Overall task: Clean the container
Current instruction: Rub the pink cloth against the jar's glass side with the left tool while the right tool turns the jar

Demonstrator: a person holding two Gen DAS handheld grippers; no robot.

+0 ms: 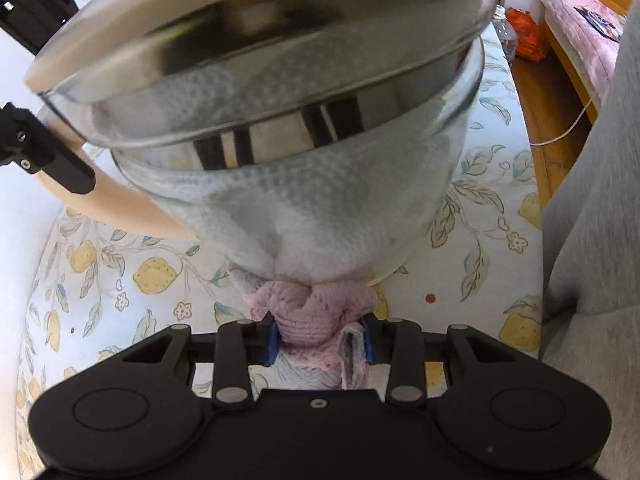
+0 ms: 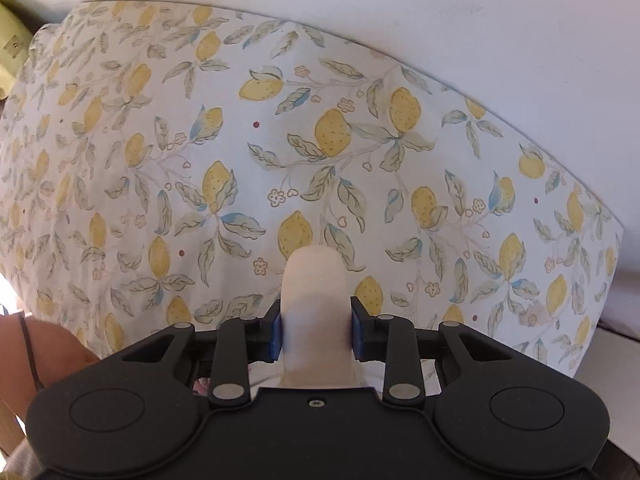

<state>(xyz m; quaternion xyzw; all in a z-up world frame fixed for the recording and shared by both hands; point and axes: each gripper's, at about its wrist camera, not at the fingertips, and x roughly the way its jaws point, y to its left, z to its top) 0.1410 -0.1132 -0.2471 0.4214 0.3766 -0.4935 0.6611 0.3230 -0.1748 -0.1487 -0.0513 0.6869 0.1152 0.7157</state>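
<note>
A shiny steel container [image 1: 280, 92] with a cream rim and a cream handle [image 1: 128, 208] is held tilted above the lemon-print tablecloth [image 1: 120, 280]. My left gripper [image 1: 320, 340] is shut on a bunched pink and pale blue cloth [image 1: 312, 312], which presses against the container's underside; the steel mirrors the cloth. The right gripper [image 1: 44, 152] shows at the left edge, clamped on the handle. In the right wrist view my right gripper [image 2: 316, 332] is shut on the cream handle [image 2: 316, 292], whose rounded end pokes out over the tablecloth [image 2: 200, 140]. The container's inside is hidden.
A person's grey clothing [image 1: 592, 200] fills the right side. Beyond the table are a wooden floor, a pink cushioned bench [image 1: 580, 20], an orange bag [image 1: 528, 36] and a white cable [image 1: 568, 132]. A white wall [image 2: 480, 20] backs the table; a forearm [image 2: 40, 352] is at lower left.
</note>
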